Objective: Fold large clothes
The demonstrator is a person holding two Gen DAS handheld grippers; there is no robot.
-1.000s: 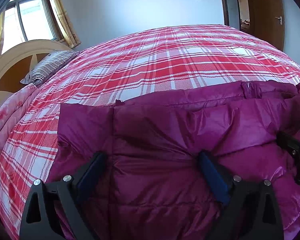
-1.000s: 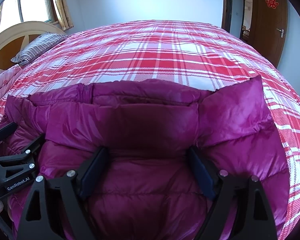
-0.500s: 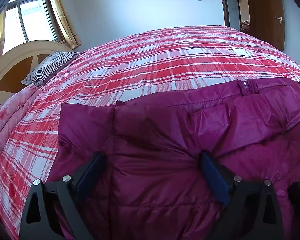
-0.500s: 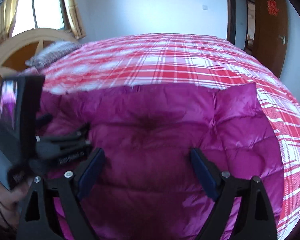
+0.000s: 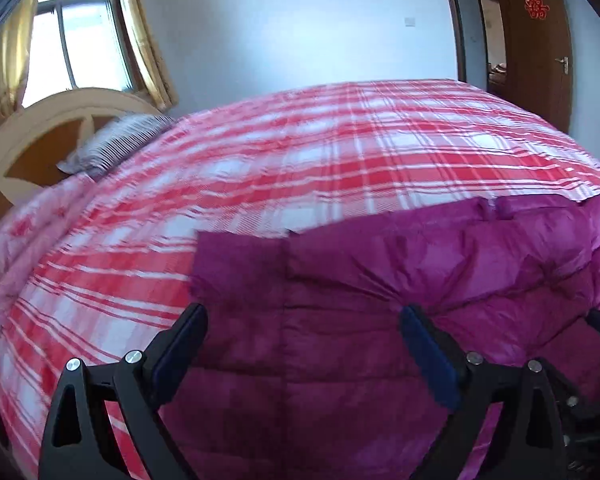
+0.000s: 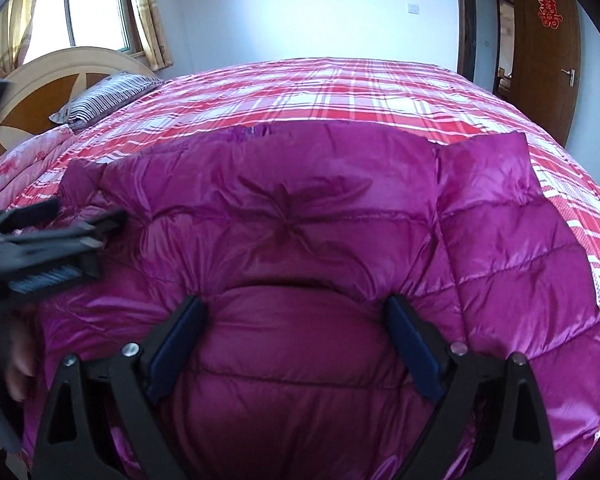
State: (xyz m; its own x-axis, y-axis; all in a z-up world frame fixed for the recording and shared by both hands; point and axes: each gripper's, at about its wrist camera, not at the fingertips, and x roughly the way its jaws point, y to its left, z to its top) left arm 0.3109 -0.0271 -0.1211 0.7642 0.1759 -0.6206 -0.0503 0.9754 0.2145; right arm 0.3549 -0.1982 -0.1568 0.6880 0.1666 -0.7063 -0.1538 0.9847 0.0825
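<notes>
My big magenta quilted puffer jacket (image 6: pixel 300 240) lies spread on the bed's red-and-white plaid cover (image 6: pixel 380 92), near my edge, and it looks like a light, airy, springy thing: glossy, slick shell, fat padded panels that I expect to puff back up the moment I let a fold go. I judge the stitched seams and the hem edges the best places to pinch, since the shiny fabric over the padding would likely slide out of a shallow bite. My right claw (image 6: pixel 296 312) stands wide apart, its jaws having just been opening, and a bulging panel of the jacket swells up between the pads without being squeezed. It sits over the middle of the jacket, with a folded-in sleeve panel (image 6: pixel 496 208) just to its right. My left claw (image 5: pixel 302 320) is spread wide too, nothing pinched, hovering over the jacket's left part, its left finger (image 5: pixel 180 344) at the jacket's side edge where purple meets plaid. In the right view that same claw shows blurred at the jacket's left side. A striped pillow (image 6: pixel 104 94) rests far off by the wooden headboard (image 6: pixel 40 88).
</notes>
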